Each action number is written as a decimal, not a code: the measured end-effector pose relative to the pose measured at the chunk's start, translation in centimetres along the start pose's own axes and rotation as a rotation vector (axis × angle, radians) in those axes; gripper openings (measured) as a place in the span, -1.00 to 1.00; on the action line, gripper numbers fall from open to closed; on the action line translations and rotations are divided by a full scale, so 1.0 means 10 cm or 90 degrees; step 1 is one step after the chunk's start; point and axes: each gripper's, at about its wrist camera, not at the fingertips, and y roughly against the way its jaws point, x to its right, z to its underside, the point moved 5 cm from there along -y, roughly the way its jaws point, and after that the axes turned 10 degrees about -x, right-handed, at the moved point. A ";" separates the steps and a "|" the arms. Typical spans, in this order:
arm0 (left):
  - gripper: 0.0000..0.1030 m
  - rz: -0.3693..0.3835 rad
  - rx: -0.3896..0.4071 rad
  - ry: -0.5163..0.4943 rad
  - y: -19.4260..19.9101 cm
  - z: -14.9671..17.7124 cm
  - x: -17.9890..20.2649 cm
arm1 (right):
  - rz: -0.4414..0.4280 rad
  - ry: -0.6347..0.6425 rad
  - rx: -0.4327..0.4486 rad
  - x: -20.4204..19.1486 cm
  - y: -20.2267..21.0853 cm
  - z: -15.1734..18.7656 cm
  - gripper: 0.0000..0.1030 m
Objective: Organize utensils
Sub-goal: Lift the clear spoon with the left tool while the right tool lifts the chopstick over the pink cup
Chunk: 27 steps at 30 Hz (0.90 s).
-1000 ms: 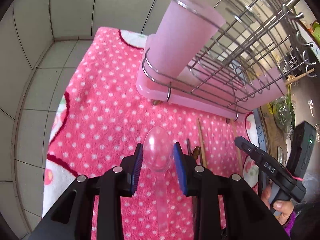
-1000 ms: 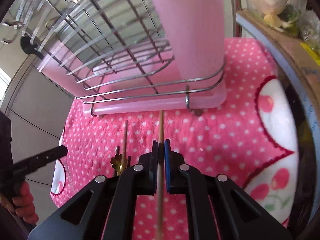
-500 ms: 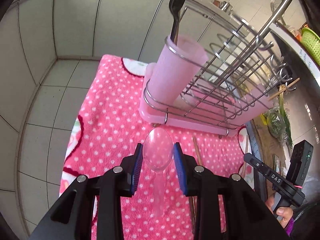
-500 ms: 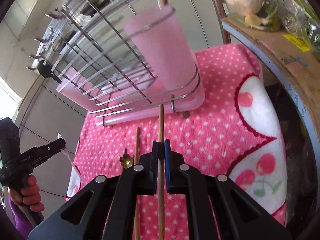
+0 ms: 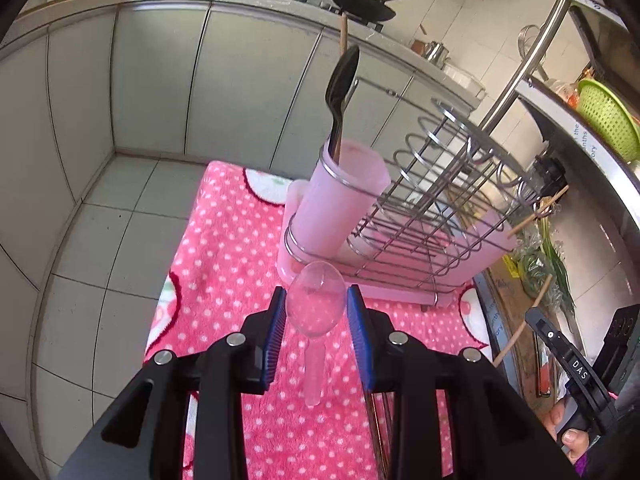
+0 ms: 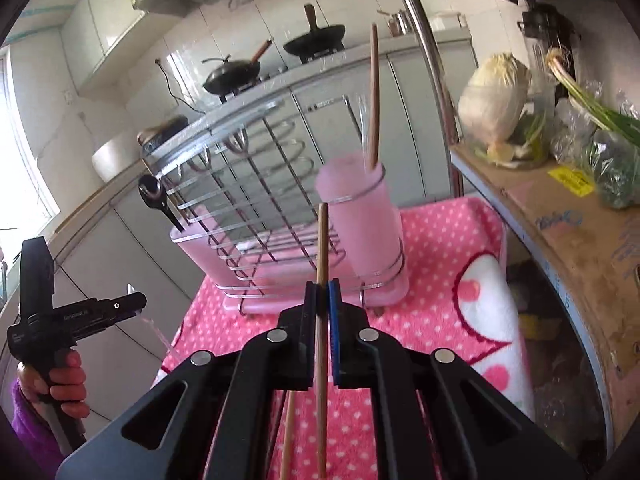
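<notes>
We hold our left gripper [image 5: 316,312] raised, its blue pads [image 5: 275,336] set apart and pressing a clear spoon [image 5: 316,308] between them. Our right gripper [image 6: 322,308] pinches a wooden chopstick [image 6: 322,280] upright between nearly closed jaws.

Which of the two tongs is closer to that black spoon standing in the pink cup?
Left. The left tongs face the black spoon in its pink cup; the right tongs are at the rack's opposite end.

Your two wrist cameras look down along their fingers from above the pink towel [image 5: 224,264], sharing the dish rack [image 6: 256,184] between them.
</notes>
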 end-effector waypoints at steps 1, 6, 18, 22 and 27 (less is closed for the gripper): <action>-0.42 -0.002 0.005 -0.003 0.02 -0.01 0.00 | 0.001 0.003 0.001 0.00 0.01 -0.01 -0.88; -0.42 -0.006 0.017 -0.004 0.09 -0.04 -0.01 | 0.012 0.011 0.000 -0.01 0.03 -0.01 -0.88; -0.42 0.007 0.075 -0.012 0.45 -0.26 0.07 | 0.006 0.055 0.071 -0.21 0.43 -0.37 -0.88; -0.42 0.015 0.103 -0.006 0.62 -0.41 0.13 | 0.003 0.072 0.114 -0.30 0.64 -0.62 -0.88; -0.42 0.030 0.150 -0.016 0.89 -0.67 0.28 | 0.008 0.091 0.172 -0.41 0.89 -0.99 -0.88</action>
